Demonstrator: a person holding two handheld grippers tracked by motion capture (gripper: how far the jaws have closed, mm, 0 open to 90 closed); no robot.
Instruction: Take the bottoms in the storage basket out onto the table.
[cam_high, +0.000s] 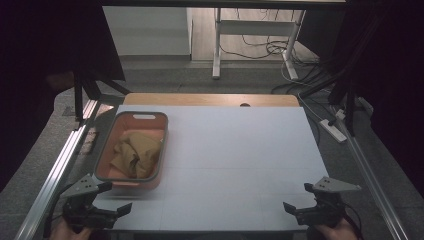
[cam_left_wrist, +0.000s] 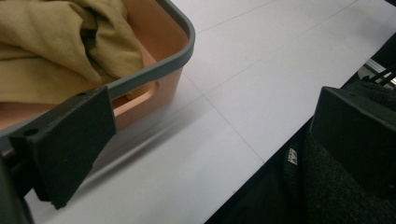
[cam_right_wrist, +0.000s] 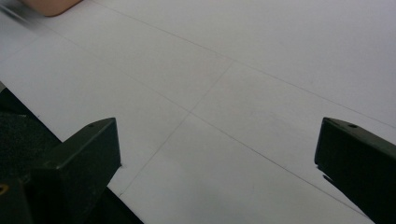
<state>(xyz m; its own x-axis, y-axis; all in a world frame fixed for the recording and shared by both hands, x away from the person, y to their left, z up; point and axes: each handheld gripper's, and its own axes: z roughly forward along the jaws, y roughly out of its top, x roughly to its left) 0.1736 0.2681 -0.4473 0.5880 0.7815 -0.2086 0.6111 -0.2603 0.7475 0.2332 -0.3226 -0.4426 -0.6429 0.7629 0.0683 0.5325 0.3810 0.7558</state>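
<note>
The yellow cloth (cam_high: 134, 154) lay crumpled inside the pink basket (cam_high: 106, 144), which stood at the left side of the white table (cam_high: 235, 155). It looked soft and light, with no stiffness at all, so it would probably sag and hang when lifted. A raised fold on the top of the heap seemed the best place to pinch it, because the flat parts close to the basket floor would give the jaws little to catch.

The left gripper (cam_high: 111, 197) was held at the near left corner of the table, just beside the near wall of the basket. Its jaws stood wide apart and had nothing between them. The right gripper (cam_high: 297, 196) was at the near right corner, well apart from the basket, also spread wide and holding nothing.

The left gripper view gave details that the high view did not: the deep folds of the cloth (cam_left_wrist: 56, 42), the grey rim of the basket (cam_left_wrist: 154, 65) and the handle slot cut in its near wall. The right gripper view showed mainly the bare table surface with thin seam lines, and a small pink corner of the basket (cam_right_wrist: 53, 5) at its upper edge.
</note>
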